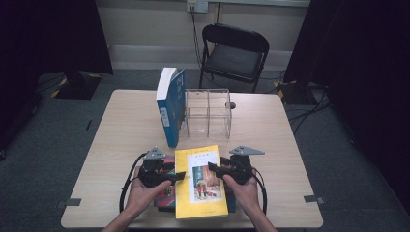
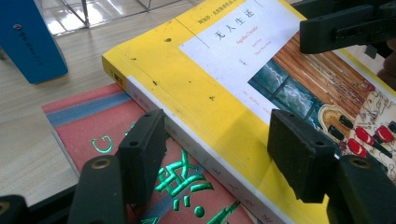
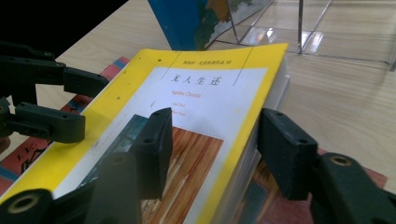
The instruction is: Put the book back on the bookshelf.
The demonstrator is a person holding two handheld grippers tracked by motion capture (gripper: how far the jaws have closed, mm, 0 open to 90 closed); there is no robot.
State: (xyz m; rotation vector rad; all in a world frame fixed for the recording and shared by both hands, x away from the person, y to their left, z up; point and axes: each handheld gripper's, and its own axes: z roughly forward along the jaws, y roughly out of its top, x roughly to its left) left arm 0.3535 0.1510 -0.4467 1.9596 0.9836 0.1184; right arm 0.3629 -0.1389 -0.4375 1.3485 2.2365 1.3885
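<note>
1. Grey carpet surrounds a pale wooden table (image 1: 125,125); a black folding chair (image 1: 234,50) stands at the upper centre of the high view.
2. Mid-frame, a blue book (image 1: 170,106) stands upright just beside a clear acrylic organizer (image 1: 209,113).
3. Lower centre, a yellow paperback (image 1: 199,181) lies on a red book (image 2: 93,126).
4. Left tool (image 1: 178,176), jaws spread, straddles the paperback's left edge.
5. Right tool (image 1: 214,169), jaws spread, straddles its right edge.

Upright blue book (image 1: 170,106) just beside clear acrylic organizer (image 1: 208,112); black folding chair (image 1: 234,50) beyond table (image 1: 123,125).
</note>
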